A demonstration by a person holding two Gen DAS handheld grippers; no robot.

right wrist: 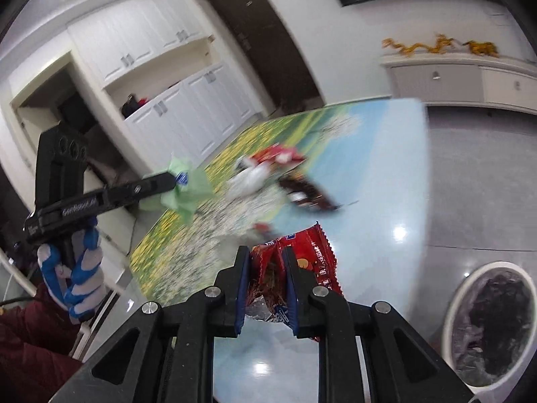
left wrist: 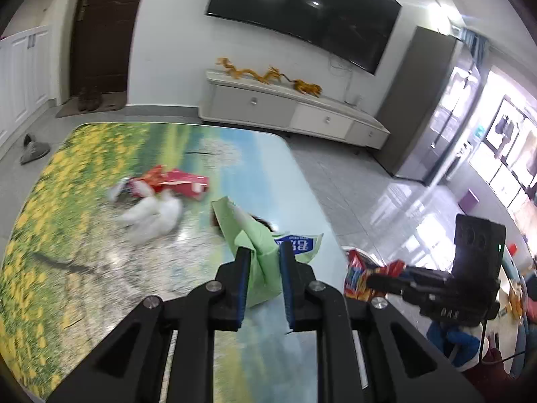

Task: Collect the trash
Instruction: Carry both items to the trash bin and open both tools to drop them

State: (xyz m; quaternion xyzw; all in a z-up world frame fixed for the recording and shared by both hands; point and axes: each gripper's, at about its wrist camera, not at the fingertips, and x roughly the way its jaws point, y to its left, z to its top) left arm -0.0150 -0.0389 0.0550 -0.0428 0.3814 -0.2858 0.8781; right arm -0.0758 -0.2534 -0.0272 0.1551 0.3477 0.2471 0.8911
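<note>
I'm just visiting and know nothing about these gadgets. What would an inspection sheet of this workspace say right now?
Surface: table with a printed flower-meadow top.
Job's things: green wrapper in the left gripper; red snack bag in the right gripper; bin with a dark liner on the floor.
Clutter: red packet, white tissue and dark wrapper lie on the table.
Grippers: both shut on trash, held by gloved hands.
Cables: a thin wire by the right handle.
Surroundings: TV, white cabinet, dark door, slippers.
</note>
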